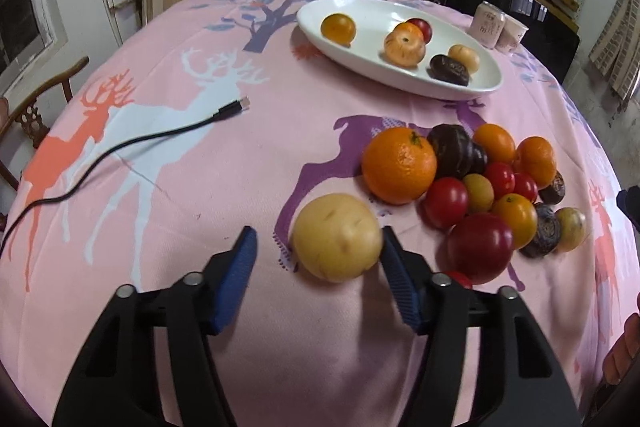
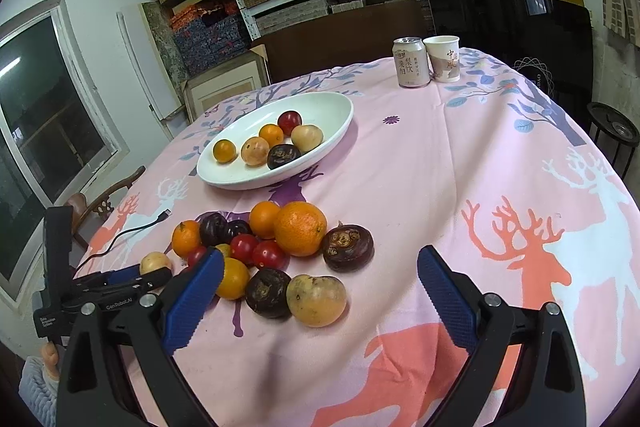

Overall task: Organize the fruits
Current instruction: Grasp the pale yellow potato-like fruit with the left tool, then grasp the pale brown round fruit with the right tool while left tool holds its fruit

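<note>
Fruits (image 1: 472, 187) lie heaped on the pink deer-print tablecloth (image 1: 192, 187) in front of me, and a few more already sit in the white oval dish (image 1: 400, 79) farther back. My left gripper (image 1: 316, 247) straddles a pale yellow fruit (image 1: 336, 237) at the near edge of the heap: the right blue pad touches its side, while the left pad stands clear of it, so the fruit is between the jaws but not yet clamped. Just beyond it rests a large orange (image 1: 400, 165), touching a dark brown fruit and small red and orange ones. My right gripper (image 2: 320, 291) hangs above the cloth with its jaws spread wide and nothing between the pads; the heap lies just ahead of its left finger. A black cable (image 1: 120, 147) trails across the cloth to the left. A drink can (image 2: 412, 63) and a paper cup (image 2: 442, 59) stand together at the far edge.
</note>
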`<move>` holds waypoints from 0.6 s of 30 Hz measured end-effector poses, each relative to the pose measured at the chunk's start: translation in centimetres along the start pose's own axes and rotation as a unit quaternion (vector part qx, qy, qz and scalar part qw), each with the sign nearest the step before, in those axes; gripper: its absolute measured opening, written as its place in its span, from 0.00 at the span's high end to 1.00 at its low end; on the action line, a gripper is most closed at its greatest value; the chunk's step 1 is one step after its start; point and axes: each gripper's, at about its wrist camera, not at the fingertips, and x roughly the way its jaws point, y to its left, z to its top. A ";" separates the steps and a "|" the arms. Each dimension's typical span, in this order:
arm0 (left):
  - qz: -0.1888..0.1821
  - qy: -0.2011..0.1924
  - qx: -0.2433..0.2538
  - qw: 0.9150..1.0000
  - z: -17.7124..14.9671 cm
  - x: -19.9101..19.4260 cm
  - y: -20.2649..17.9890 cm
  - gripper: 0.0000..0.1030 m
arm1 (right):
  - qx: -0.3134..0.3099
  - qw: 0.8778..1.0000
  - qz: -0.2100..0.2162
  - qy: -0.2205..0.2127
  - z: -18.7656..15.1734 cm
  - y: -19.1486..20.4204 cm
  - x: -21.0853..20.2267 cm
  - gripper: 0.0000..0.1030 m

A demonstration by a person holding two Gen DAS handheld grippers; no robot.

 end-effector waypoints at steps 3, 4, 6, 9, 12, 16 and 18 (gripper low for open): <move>0.001 -0.015 0.011 1.000 0.0 -0.5 -0.3 0.59 | -0.006 1.000 -0.011 0.010 -0.3 0.1 0.3 0.05; 0.006 -0.018 0.016 1.000 -0.1 -0.5 -0.4 0.59 | -0.010 1.000 -0.016 0.016 -0.5 0.2 0.5 0.05; 0.013 -0.021 0.025 0.999 -0.1 -0.7 -0.6 0.59 | -0.023 0.999 -0.027 0.030 -0.9 0.6 0.9 0.05; 0.012 -0.021 0.028 0.999 -0.2 -0.8 -0.6 0.59 | -0.044 0.996 -0.057 0.049 -1.4 0.8 1.9 0.05; 0.011 -0.021 0.028 0.999 -0.2 -0.8 -0.6 0.59 | -0.045 0.995 -0.054 0.071 -1.7 0.8 2.8 0.11; 0.010 -0.020 0.026 0.999 -0.3 -0.8 -0.6 0.59 | -0.049 0.994 -0.048 0.085 -1.9 0.9 3.5 0.31; 0.010 -0.020 0.026 0.999 -0.2 -0.7 -0.6 0.59 | -0.048 0.993 -0.037 0.100 -2.1 1.0 4.0 0.43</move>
